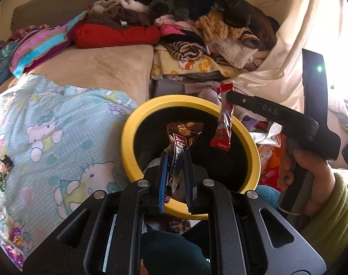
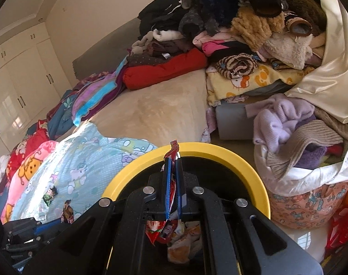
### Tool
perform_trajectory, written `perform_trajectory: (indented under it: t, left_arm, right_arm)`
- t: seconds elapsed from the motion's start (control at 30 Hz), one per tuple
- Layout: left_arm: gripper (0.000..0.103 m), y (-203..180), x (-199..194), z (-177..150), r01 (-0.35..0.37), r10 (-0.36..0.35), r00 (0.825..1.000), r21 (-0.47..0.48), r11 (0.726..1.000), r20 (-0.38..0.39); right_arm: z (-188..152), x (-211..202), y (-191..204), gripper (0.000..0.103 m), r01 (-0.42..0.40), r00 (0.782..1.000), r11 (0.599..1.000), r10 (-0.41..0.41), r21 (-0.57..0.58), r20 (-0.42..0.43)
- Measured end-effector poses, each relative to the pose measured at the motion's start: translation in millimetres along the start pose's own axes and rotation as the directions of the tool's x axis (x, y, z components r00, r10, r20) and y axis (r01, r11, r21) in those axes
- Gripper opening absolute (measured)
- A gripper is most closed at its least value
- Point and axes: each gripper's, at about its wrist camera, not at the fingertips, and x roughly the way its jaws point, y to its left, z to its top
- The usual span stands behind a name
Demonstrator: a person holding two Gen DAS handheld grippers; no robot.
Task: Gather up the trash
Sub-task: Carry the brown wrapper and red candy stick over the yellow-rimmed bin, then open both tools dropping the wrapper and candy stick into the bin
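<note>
The left gripper (image 1: 176, 154) has its blue-padded fingers (image 1: 163, 181) pinched nearly together on a crinkled brown foil snack wrapper (image 1: 182, 137), whose printed end sticks up over the mouth of a round black bin with a yellow plastic rim (image 1: 128, 146). The right gripper (image 2: 173, 160) is clamped fully closed on a thin red sweet wrapper (image 2: 174, 147), its serrated tip poking out above the pads.

Only the left wrist view shows the right gripper from the side: its black finger (image 1: 254, 104) reaches in over the bin, the red wrapper (image 1: 223, 123) dangles from it above the opening, and a hand (image 1: 311, 176) in a green sleeve (image 1: 334, 217) holds the handle. Only the right wrist view looks down inside the bin, where red and orange wrappers (image 2: 174, 233) already lie, and shows part of the left gripper at the lower left edge.

The bin stands just beside a bed covered by a pale blue cartoon-cat quilt (image 1: 59, 137), with small wrappers (image 2: 50, 194) lying loose on it. Beyond is a beige blanket (image 2: 155, 112), then a heap of folded clothes and plush blankets (image 2: 242, 34). A bag stuffed with knitwear (image 2: 300, 142) sits to the right, and cream wardrobe doors (image 2: 18, 80) line the far left wall.
</note>
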Motion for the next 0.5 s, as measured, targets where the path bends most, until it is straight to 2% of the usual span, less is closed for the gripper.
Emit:
perform_trajectory:
  t: [0.5]
  left_arm:
    - [0.009,-21.3,44.0,0.0,0.046,-0.045,0.996,0.014,0.999,-0.074]
  right_arm:
    - [-0.5,5.9,-30.4,0.006,0.016,1.0,0.998,-0.015,0.063,-0.026]
